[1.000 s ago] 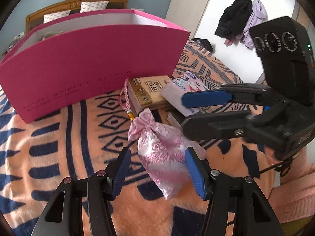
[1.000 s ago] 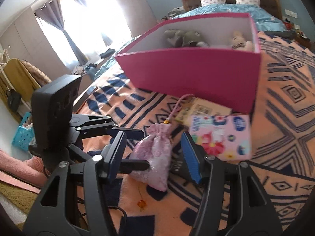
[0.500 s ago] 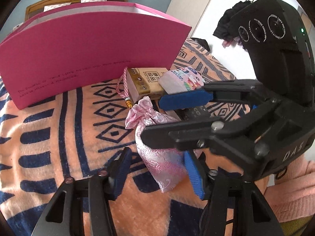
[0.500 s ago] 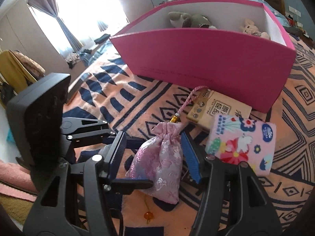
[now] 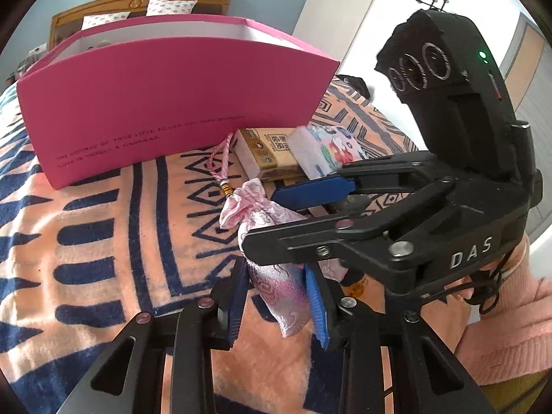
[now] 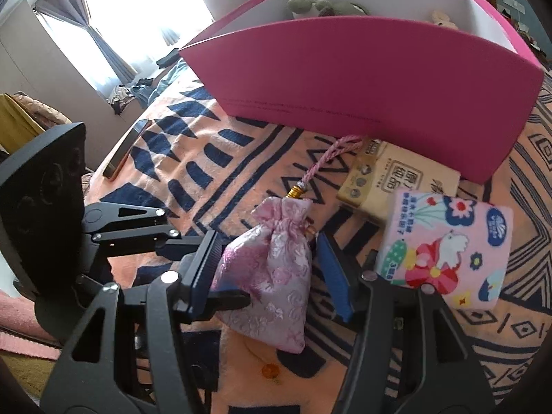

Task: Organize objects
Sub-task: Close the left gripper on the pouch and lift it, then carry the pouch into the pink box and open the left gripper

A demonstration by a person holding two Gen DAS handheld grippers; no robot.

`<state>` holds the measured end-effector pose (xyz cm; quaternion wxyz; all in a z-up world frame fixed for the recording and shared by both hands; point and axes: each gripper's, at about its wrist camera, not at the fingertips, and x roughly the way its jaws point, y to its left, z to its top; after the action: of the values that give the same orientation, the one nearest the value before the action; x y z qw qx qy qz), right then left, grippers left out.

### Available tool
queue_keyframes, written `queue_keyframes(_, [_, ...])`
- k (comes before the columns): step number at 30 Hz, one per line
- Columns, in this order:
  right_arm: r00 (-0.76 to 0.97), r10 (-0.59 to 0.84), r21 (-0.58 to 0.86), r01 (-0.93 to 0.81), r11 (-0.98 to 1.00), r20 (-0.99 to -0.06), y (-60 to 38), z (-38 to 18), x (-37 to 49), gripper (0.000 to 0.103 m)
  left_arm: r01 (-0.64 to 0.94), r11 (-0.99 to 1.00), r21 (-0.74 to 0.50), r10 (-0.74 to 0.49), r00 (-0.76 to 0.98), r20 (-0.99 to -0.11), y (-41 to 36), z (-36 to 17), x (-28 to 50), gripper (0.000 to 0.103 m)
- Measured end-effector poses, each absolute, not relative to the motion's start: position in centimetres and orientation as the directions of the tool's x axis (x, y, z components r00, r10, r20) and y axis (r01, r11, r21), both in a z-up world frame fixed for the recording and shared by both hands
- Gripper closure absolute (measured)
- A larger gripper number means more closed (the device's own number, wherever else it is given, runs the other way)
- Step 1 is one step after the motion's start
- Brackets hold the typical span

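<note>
Our left gripper (image 5: 277, 296) points steeply down, its blue pads closed tight on the pink pouch (image 5: 279, 289). Our right gripper (image 6: 269, 272) angles down across it from the right, jaws parted on either side of that pouch without pressing. A pink sleeve (image 5: 510, 324) shows behind it.

The little pouch (image 6: 272, 276) is shiny pink brocade-looking cloth, satiny with a woven flower pattern, and its twisted cord (image 6: 327, 162) has a glossy gold metal-looking collar. The blanket (image 5: 86, 241) under it is soft, fuzzy, matt fleece. The pink box (image 5: 172, 110) looks like smooth matt cardboard, white inside. The two tissue packs, the beige one (image 6: 396, 179) and the floral one (image 6: 448, 245), are in thin, slightly glossy plastic wrap. Both gripper frames are matt black plastic with shiny metal screws, and the blue pads (image 5: 317, 307) look ribbed. The far headboard (image 5: 138, 3) is varnished wood.
</note>
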<state>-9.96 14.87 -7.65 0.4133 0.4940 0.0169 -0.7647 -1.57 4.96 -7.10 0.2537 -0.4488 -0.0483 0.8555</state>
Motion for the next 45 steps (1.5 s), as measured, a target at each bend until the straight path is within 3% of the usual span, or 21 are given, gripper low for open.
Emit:
queue_keyframes(6, [-0.152, -0.6, 0.383, 0.642, -0.664, -0.786, 13.5, -8.7, -10.5, 0.043, -0.395, -0.863, -0.315, 0.484, -0.468, -0.739, 4.7, -7.2, -1.1, 0.07])
queue_keyframes(11, [-0.164, -0.603, 0.374, 0.652, -0.66, -0.78, 13.5, -8.9, -10.5, 0.062, -0.401, -0.86, -0.317, 0.49, -0.468, -0.736, 4.8, -6.9, -0.8, 0.07])
queue_keyframes(14, [-0.179, -0.61, 0.364, 0.661, -0.656, -0.772, 13.7, -8.6, -10.1, 0.065, -0.411, -0.854, -0.32, 0.5, -0.474, -0.725, 4.8, -6.5, -0.5, 0.07])
queue_keyframes(22, [-0.244, -0.666, 0.362, 0.683, -0.634, -0.705, 15.4, -5.9, -9.0, 0.068, -0.454, -0.825, -0.336, 0.545, -0.487, -0.682, 5.2, -4.3, 0.1, 0.064])
queue_keyframes(33, [-0.341, -0.712, 0.324, 0.714, -0.621, -0.613, 17.6, -0.4, -8.3, 0.068, -0.514, -0.789, -0.337, 0.598, -0.515, -0.614, 7.4, 0.2, -1.0, 0.064])
queue_keyframes(45, [-0.44, -0.729, 0.254, 0.737, -0.627, -0.525, 19.1, 5.0, -10.4, 0.068, -0.542, -0.804, -0.242, 0.57, -0.589, -0.573, 7.4, 4.8, -5.1, 0.064])
